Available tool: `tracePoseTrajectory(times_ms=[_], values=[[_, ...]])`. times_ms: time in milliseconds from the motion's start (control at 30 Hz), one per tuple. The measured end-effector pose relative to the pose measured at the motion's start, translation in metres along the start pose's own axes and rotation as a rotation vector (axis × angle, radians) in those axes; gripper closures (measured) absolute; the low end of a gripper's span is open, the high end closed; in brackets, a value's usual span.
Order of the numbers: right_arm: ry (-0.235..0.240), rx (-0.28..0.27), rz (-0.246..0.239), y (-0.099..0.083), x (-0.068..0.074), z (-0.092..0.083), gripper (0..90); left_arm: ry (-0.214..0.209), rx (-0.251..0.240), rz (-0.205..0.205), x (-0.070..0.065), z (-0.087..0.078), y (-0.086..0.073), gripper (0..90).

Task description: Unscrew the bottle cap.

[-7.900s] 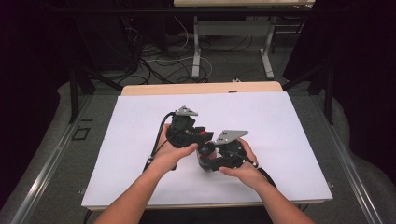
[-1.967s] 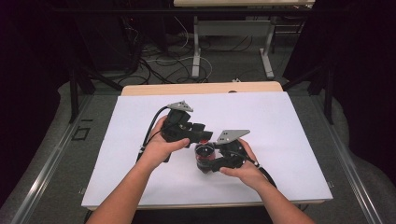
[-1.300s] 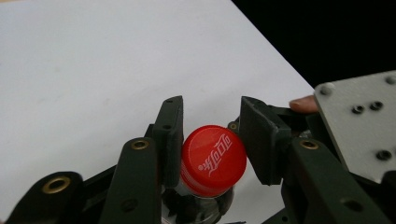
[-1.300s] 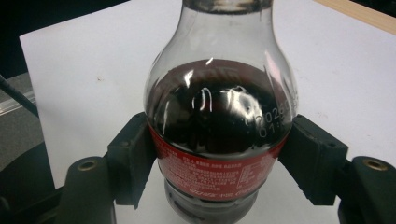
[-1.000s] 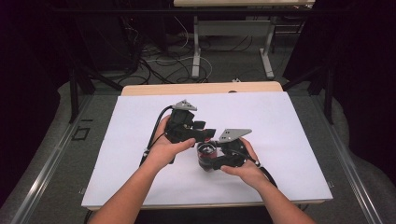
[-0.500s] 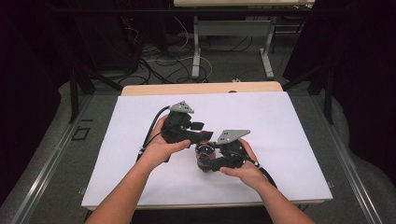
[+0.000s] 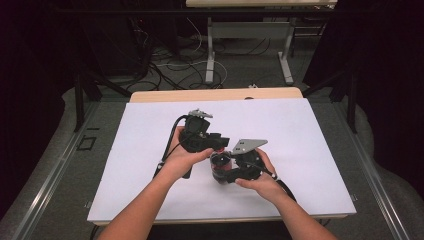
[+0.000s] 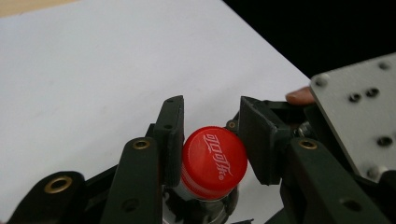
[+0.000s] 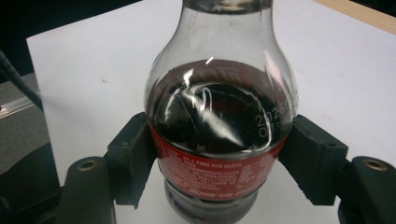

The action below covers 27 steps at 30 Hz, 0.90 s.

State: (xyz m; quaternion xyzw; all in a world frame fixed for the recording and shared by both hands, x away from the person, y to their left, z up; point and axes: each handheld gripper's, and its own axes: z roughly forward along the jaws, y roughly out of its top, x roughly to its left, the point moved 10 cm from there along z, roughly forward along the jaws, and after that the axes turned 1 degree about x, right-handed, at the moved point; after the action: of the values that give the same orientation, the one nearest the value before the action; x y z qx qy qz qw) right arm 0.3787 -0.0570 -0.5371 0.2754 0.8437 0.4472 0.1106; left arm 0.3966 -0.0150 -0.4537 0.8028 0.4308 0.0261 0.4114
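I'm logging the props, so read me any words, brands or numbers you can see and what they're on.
White Coca-Cola-style script logo, seen sideways: on the red cap.
"202", the start of a printed code whose remaining characters are unclear: on the bottle glass above the label.
Small white print: on the red label, too blurred to read.

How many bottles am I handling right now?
1: the cola bottle stands on the white table, its body between the right gripper jaws, its red cap between the left gripper jaws.
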Motion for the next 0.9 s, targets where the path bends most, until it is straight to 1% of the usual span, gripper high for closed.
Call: tracePoseTrajectory(times_ms=[33,67,100,133,167,200,233,267,300,333,400,433,467,500,533,567,600,633,667,700,733,767,833,900], values=[[0.002,0.002,0.007,0.000,0.000,0.000,30.7,0.019,-0.008,-0.031,0.000,0.001,0.001,61.7],[0.004,0.008,0.005,-0.001,-0.001,0.000,30.8,0.026,-0.014,-0.040,0.000,0.002,0.001,61.6],[-0.001,-0.003,0.004,0.000,-0.002,0.000,30.8,0.029,-0.017,-0.047,-0.001,0.003,0.001,61.5],[-0.006,-0.004,0.004,0.000,-0.003,0.000,30.8,0.024,-0.015,-0.046,-0.001,0.003,0.002,61.0],[-0.007,-0.006,0.003,0.000,-0.004,0.000,30.8,0.010,-0.018,-0.036,-0.001,0.003,0.003,59.3],[0.003,-0.006,0.004,0.000,-0.004,-0.002,30.8,-0.011,-0.032,-0.003,-0.001,0.002,0.005,51.2],[0.003,-0.006,0.004,0.000,-0.004,-0.002,30.8,-0.023,-0.043,0.016,-0.001,0.001,0.006,51.2],[0.005,-0.017,0.009,0.002,-0.003,-0.002,30.8,-0.026,-0.043,0.028,0.000,-0.001,0.007,49.6],[0.004,-0.019,0.006,0.002,-0.003,-0.002,30.8,-0.038,-0.048,0.056,0.001,-0.003,0.008,49.4],[0.006,-0.017,0.005,0.002,-0.003,-0.003,30.8,-0.049,-0.060,0.078,0.001,-0.004,0.009,45.8],[0.009,-0.013,0.012,0.001,-0.003,-0.003,30.7,-0.078,-0.066,0.117,0.000,-0.007,0.009,45.8],[0.010,-0.013,0.011,0.001,-0.003,-0.002,30.8,-0.092,-0.063,0.151,0.000,-0.008,0.008,44.6],[0.015,-0.010,0.014,0.001,-0.002,-0.003,30.8,-0.104,-0.057,0.170,-0.001,-0.009,0.006,41.9],[0.016,-0.010,0.014,0.001,-0.002,-0.002,30.8,-0.106,-0.055,0.190,-0.001,-0.009,0.005,40.9],[0.017,-0.011,0.014,0.001,-0.001,-0.002,30.8,-0.101,-0.041,0.207,-0.001,-0.010,0.003,40.8],[0.025,0.001,0.012,0.000,-0.001,-0.003,30.7,-0.101,-0.054,0.232,0.000,-0.010,0.003,39.9],[0.025,-0.009,0.011,0.001,0.000,-0.003,30.7,-0.096,-0.050,0.249,0.002,-0.010,0.002,38.9],[0.016,-0.040,0.007,0.004,-0.001,-0.001,30.7,-0.096,-0.055,0.248,0.002,-0.010,0.001,38.5],[0.022,-0.021,0.004,0.003,-0.001,-0.003,30.7,-0.094,-0.055,0.259,0.004,-0.010,0.001,38.5],[0.020,-0.018,-0.001,0.003,-0.001,-0.003,30.7,-0.090,-0.059,0.265,0.005,-0.010,0.001,38.2],[0.024,-0.016,-0.001,0.003,0.000,-0.003,30.7,-0.092,-0.050,0.269,0.006,-0.011,-0.001,38.1],[0.024,-0.018,-0.003,0.003,0.000,-0.003,30.7,-0.094,-0.058,0.276,0.007,-0.010,0.000,38.2],[0.021,-0.025,-0.006,0.004,0.000,-0.003,30.7,-0.104,-0.057,0.263,0.007,-0.010,-0.001,37.8],[0.032,-0.021,-0.009,0.004,0.001,-0.003,30.7,-0.113,-0.054,0.266,0.007,-0.009,-0.002,37.8]])
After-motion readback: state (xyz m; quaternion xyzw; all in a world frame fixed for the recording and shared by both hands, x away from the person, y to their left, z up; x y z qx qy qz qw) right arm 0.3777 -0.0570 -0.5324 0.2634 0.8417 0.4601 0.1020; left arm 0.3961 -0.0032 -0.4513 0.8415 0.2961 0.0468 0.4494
